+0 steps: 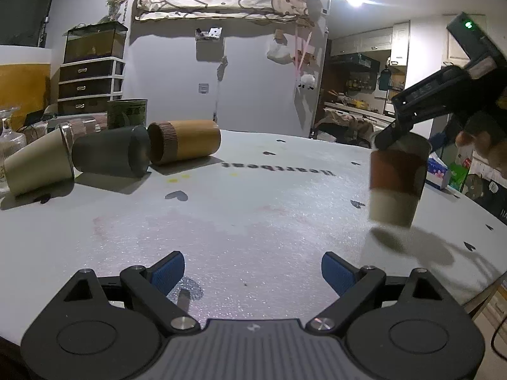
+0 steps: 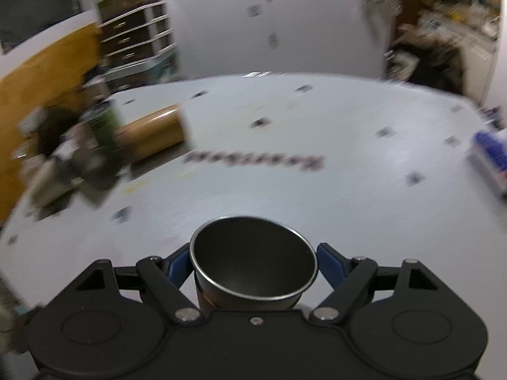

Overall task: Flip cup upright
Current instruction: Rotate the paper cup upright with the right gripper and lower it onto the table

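My right gripper (image 2: 253,261) is shut on a cup (image 2: 253,259) with a brown sleeve and cream base, its dark open mouth facing the camera. In the left wrist view the same cup (image 1: 396,183) hangs upright just above the white table (image 1: 253,215) at the right, held at its rim by the right gripper (image 1: 393,136). My left gripper (image 1: 252,272) is open and empty, low over the table's near side. Three cups lie on their sides at the far left: a beige one (image 1: 38,167), a dark grey one (image 1: 111,155) and a tan one (image 1: 185,141).
A green tin (image 1: 126,114) and glassware (image 1: 11,139) stand behind the lying cups. A tissue box (image 1: 439,171) sits at the table's right edge. The right wrist view is motion-blurred. A drawer unit (image 1: 90,84) stands against the back wall.
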`<state>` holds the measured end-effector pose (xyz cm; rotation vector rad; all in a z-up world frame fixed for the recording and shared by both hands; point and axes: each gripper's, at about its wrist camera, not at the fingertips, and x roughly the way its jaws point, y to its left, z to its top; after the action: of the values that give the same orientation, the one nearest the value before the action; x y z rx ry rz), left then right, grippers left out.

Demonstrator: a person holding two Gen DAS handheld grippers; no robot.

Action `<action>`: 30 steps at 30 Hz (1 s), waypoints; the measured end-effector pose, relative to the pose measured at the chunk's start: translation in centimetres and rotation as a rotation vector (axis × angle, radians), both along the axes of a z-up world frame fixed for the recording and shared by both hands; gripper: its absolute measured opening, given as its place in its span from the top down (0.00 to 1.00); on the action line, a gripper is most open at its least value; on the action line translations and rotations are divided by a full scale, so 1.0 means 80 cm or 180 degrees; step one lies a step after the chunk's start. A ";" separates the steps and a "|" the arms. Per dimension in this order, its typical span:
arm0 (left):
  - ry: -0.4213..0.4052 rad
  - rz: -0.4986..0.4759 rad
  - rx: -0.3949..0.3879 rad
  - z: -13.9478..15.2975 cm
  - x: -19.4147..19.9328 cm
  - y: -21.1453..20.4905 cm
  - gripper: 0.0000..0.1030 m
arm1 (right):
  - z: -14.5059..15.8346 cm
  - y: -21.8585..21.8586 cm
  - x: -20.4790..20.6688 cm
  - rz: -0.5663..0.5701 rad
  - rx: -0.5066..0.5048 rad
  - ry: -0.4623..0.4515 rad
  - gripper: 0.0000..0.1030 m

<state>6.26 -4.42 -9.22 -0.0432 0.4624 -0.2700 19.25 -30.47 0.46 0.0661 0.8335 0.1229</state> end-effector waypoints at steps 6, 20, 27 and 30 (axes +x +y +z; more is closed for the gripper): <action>0.0005 0.0009 0.0015 -0.001 0.001 0.001 0.09 | 0.001 -0.069 0.047 -0.0605 -0.0322 -0.0309 0.20; 0.0049 0.0014 0.0072 -0.011 0.004 0.000 0.09 | -0.052 -0.189 0.114 -0.1844 -0.0829 -0.0924 0.20; 0.0034 -0.0022 0.0086 -0.010 0.002 -0.005 0.09 | -0.056 -0.175 0.109 -0.1754 -0.1067 -0.0874 0.19; 0.0035 -0.0018 0.0080 -0.010 0.004 -0.004 0.09 | -0.053 -0.169 0.106 -0.1718 -0.1112 -0.0852 0.18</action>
<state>6.59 -4.75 -10.01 -0.0188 0.4769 -0.2695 27.70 -43.97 -3.78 -0.0549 0.5368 -0.5119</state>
